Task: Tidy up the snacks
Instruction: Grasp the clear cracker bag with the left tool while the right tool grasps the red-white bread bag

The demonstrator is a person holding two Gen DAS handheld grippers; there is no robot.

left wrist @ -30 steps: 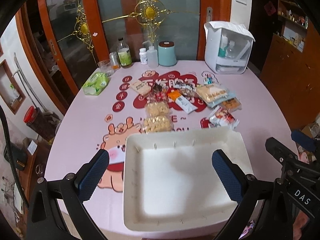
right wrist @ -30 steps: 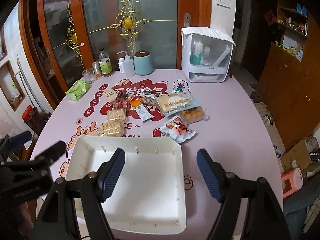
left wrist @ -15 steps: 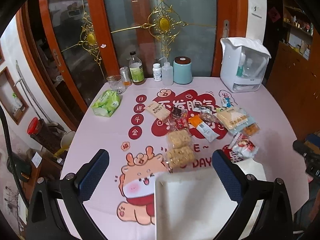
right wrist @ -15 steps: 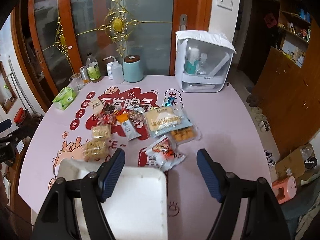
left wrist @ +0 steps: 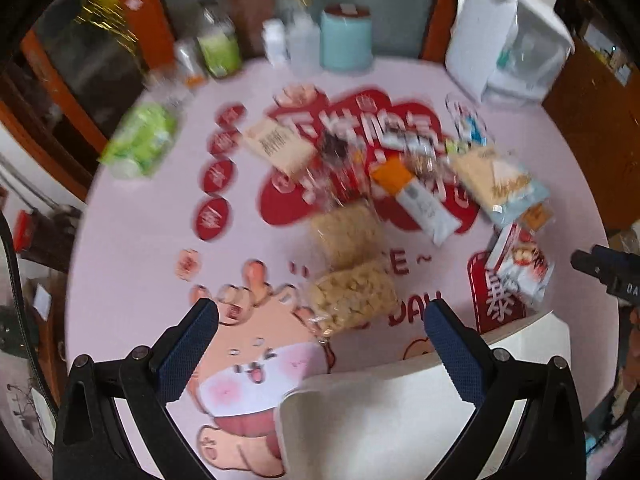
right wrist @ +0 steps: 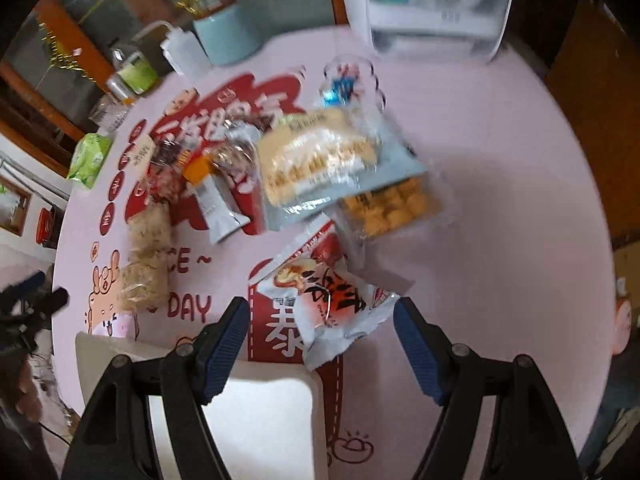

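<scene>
Both tools have swung forward off the white tray, which has slid to the bottom of each view, and now hang over the snack packets.

Left tool (left wrist: 320, 344) gapes wide with nothing in it, above the clear bag of pale puffed pieces (left wrist: 352, 300); right tool (right wrist: 322, 340) is just as wide and empty, its fingers either side of the red-and-white crinkly foil packet (right wrist: 332, 304) on the pink printed tabletop (right wrist: 500, 200). To grab well, I'd come straight down and close across the packet's narrow middle, firmly enough not to slip, gently enough not to crush. The shallow white rectangular tray (right wrist: 264, 412) sits just near of the packets and, so far as shows, holds nothing; its near part is out of frame.
</scene>
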